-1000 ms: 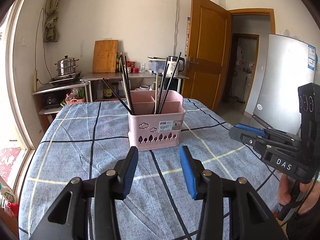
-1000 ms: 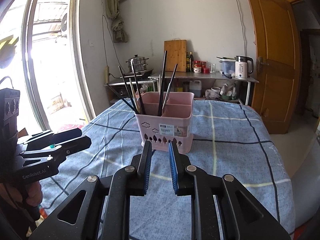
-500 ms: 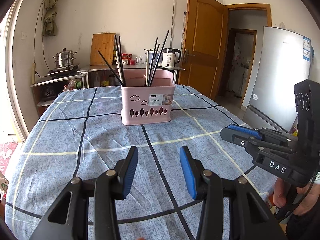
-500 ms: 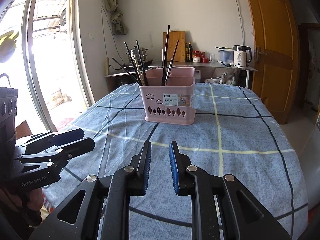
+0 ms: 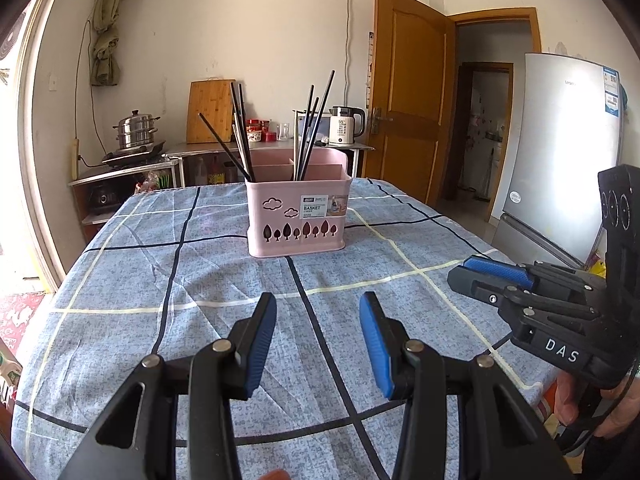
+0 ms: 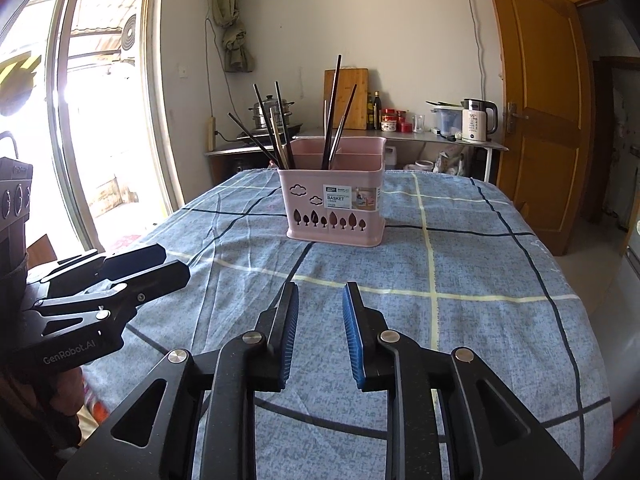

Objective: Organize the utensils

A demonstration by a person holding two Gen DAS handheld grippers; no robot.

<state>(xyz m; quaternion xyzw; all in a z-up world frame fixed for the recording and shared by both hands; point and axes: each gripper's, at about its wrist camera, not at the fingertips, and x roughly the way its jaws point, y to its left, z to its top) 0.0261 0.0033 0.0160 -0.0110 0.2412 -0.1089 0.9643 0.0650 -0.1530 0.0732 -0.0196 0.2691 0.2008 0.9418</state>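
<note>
A pink utensil basket (image 5: 296, 216) stands on the blue checked tablecloth (image 5: 160, 280), far from both grippers. Several dark chopsticks (image 5: 240, 136) stick up from its left and middle compartments. It also shows in the right wrist view (image 6: 334, 210) with its chopsticks (image 6: 332, 112). My left gripper (image 5: 318, 312) is open and empty, low over the near part of the table. My right gripper (image 6: 320, 300) is open with a narrower gap and empty. Each gripper shows in the other's view, the right one (image 5: 472, 276) and the left one (image 6: 168, 264).
A counter (image 5: 260, 148) behind the table holds a steamer pot (image 5: 134, 132), a cutting board (image 5: 210, 112), jars and a kettle (image 5: 346, 126). A wooden door (image 5: 408, 100) and a fridge (image 5: 560, 152) stand at the right. A glass door (image 6: 80, 120) is at the left.
Both grippers have drawn back from the basket toward the near table edge and dropped lower. The right gripper's jaws have opened a little wider. The basket has not moved.
</note>
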